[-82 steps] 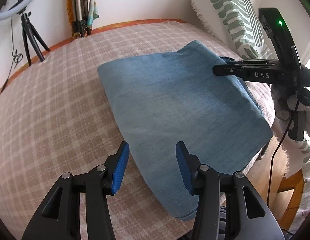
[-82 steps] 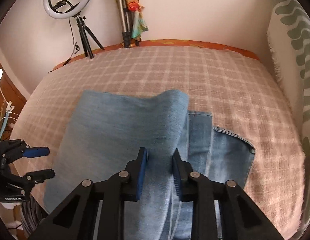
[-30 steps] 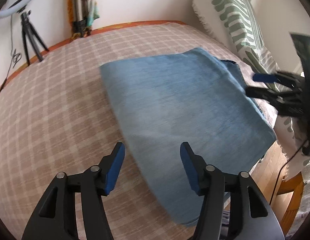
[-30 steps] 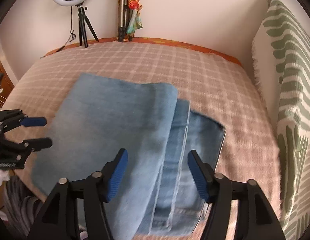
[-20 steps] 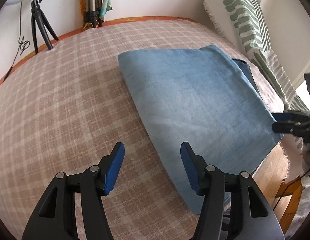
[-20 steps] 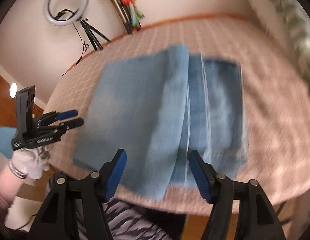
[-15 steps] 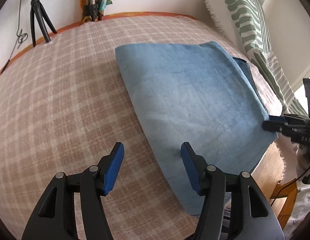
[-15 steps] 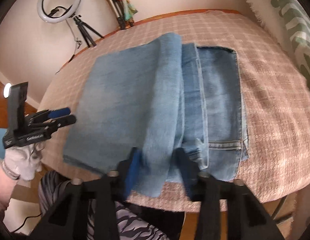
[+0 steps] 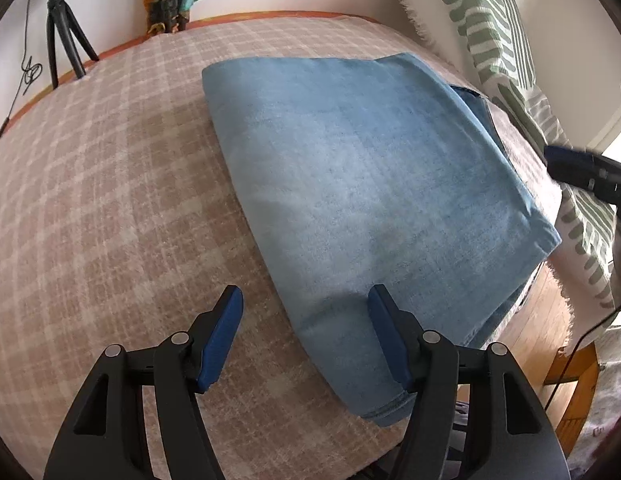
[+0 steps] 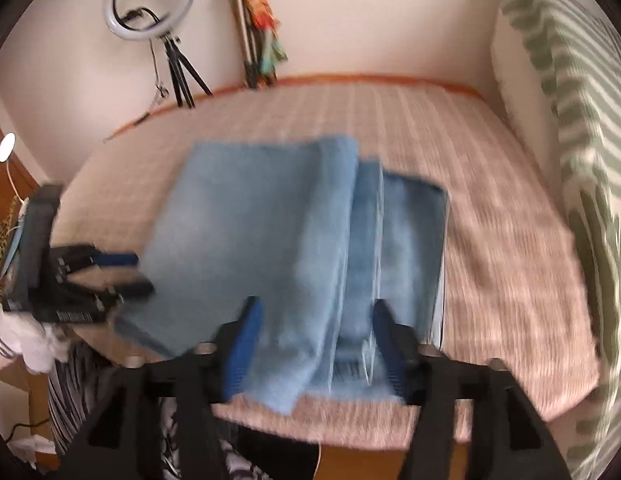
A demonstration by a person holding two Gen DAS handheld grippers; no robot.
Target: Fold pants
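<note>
The blue denim pants (image 9: pixel 366 184) lie folded flat on the checked bedspread (image 9: pixel 110 184), reaching to the bed's near edge. In the right wrist view the pants (image 10: pixel 270 232) show stacked folded layers, the top layer offset to the left. My left gripper (image 9: pixel 306 336) is open and empty, hovering over the pants' near left edge. My right gripper (image 10: pixel 316 344) is open and empty above the pants' near end; that view is motion-blurred. Each gripper shows in the other's view: the right gripper (image 9: pixel 582 168) at the far right, the left gripper (image 10: pixel 122 272) at the left.
A green-striped white pillow (image 9: pixel 490 20) stands along the bed's right side. A ring light on a tripod (image 10: pixel 150 4) and a second stand (image 10: pixel 254 28) are by the back wall. The wooden floor (image 9: pixel 534 320) lies beyond the bed's edge.
The right gripper let go of the top pant fold and opened, then pulled back toward the bed's edge. The left gripper stayed open and shifted slightly. The pants now lie flat.
</note>
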